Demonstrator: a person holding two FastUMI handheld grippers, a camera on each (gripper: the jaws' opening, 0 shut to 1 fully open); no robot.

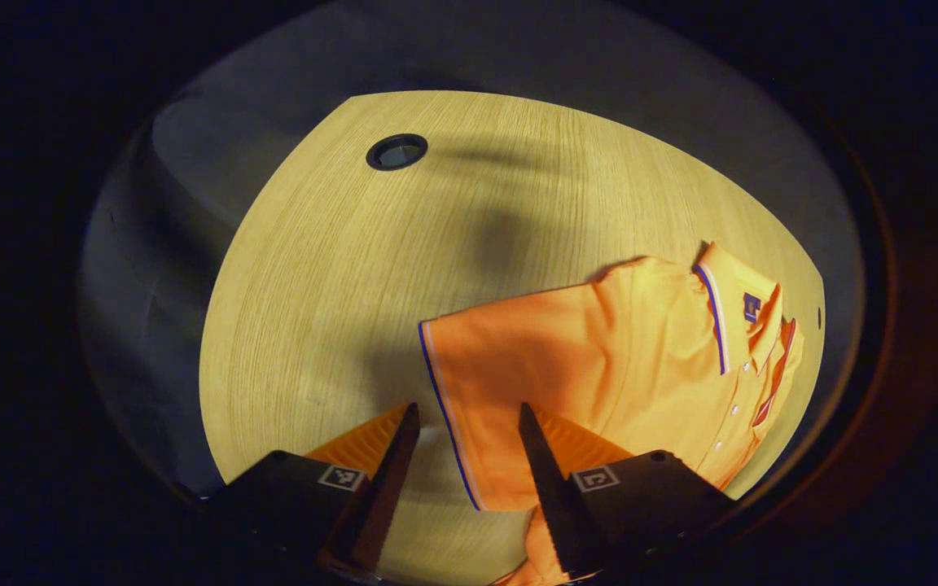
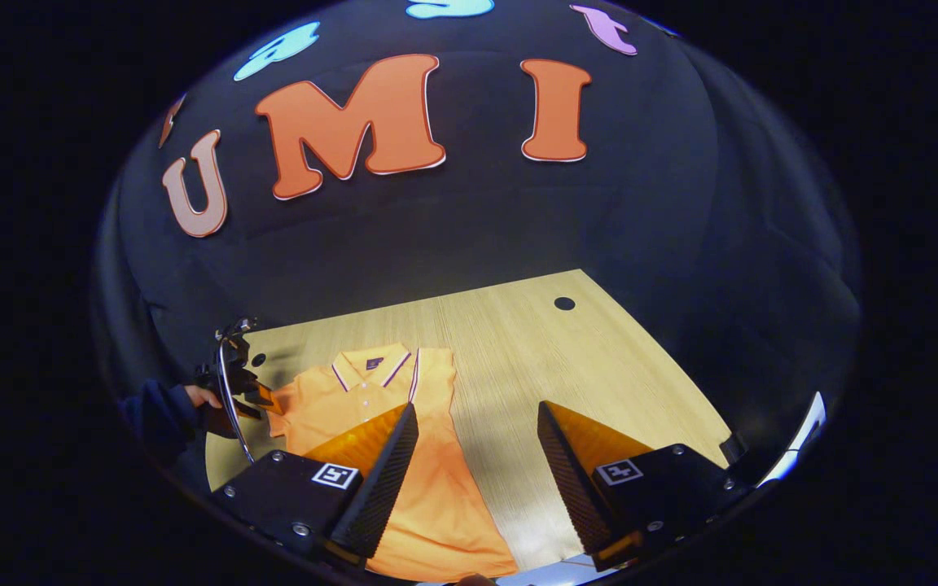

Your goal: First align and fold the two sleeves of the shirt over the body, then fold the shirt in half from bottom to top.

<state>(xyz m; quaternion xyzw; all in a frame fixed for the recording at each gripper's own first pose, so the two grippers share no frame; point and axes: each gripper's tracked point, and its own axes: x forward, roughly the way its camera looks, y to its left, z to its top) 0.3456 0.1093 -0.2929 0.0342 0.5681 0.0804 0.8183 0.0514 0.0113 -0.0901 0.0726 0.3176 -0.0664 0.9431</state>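
Two grippers hover with fingers spread wide, holding nothing: the left gripper above the orange polo shirt's sleeve, the right gripper over the wooden counter.

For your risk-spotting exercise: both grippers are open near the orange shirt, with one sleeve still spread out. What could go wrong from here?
1. The left gripper straddles the cuff of the spread sleeve; closing too shallow might let the hem slip out.
2. The shirt already looks narrow on the right gripper side; dragging the sleeve could shift that fold.
3. A pinch taken too deep may lift the body layer too.
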